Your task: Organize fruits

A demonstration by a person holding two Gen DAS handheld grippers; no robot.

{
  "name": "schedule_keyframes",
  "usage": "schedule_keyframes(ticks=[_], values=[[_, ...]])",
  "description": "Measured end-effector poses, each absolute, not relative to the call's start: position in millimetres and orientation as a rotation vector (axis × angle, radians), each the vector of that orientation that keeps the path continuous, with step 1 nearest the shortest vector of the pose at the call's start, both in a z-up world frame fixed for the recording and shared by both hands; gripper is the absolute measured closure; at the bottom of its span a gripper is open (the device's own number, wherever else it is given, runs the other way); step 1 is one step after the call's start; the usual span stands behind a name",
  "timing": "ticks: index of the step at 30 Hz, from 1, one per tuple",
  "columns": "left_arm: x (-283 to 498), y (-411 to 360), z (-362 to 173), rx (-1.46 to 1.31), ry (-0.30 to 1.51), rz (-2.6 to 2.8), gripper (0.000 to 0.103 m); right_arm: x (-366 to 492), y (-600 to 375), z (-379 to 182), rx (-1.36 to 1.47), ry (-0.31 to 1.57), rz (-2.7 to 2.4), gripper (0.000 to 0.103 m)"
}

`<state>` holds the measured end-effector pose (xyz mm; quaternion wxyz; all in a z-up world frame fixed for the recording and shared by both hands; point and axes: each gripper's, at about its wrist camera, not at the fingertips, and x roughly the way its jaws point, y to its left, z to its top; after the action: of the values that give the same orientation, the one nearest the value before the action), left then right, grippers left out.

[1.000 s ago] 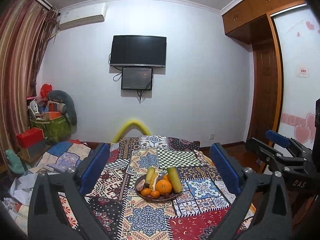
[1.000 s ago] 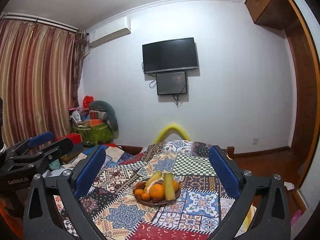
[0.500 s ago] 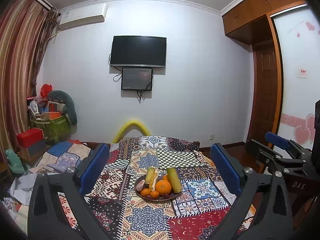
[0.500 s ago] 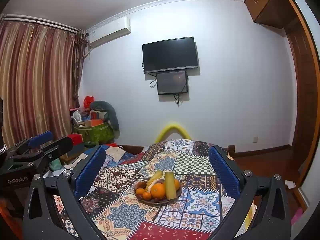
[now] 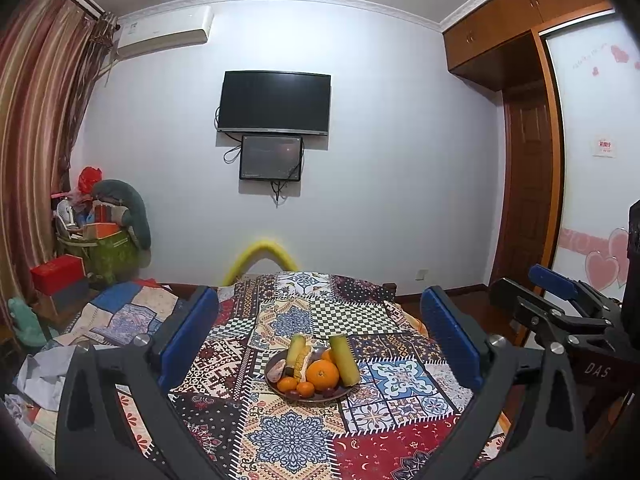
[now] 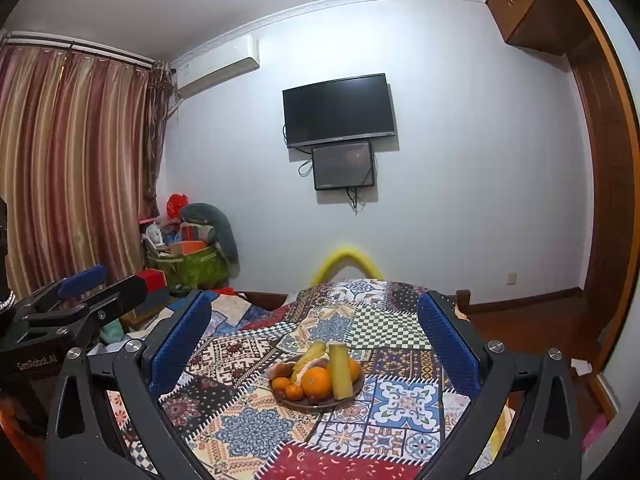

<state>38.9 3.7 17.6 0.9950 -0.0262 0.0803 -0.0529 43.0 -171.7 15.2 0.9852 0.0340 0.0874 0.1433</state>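
Evidently both grippers, left (image 5: 320, 344) and right (image 6: 316, 344), gape wide and empty, level; the fruit plate (image 5: 316, 397) lies ahead between their fingers, neither clearly nearer.

A patchwork cloth (image 5: 280, 436) in reds, blues and checks covers the table, and a yellow curved chair back (image 5: 260, 258) rises just behind its far edge. On the pale wall hangs a black television (image 5: 274, 102), with a smaller dark screen (image 5: 271, 158) mounted right beneath it and cables dangling below. High to the left sits a white air conditioner (image 5: 164, 32), beside striped reddish curtains (image 6: 68, 168). In the left corner a green bag (image 6: 196, 268) is stuffed with boxes and clutter, a grey cushion (image 6: 222, 224) draped over it, and a red box (image 5: 58, 274) stands near. A wooden wardrobe (image 5: 504, 28) and a door (image 5: 524, 196) fill the right side.
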Motion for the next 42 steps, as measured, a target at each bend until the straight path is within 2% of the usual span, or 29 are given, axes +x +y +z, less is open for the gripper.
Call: schedule_keyframes(ticks=[42], values=[[48,1,13,-0.083,0.209,-0.145,0.0,42,-173,17,0.075,0.184,0.281,0.0]])
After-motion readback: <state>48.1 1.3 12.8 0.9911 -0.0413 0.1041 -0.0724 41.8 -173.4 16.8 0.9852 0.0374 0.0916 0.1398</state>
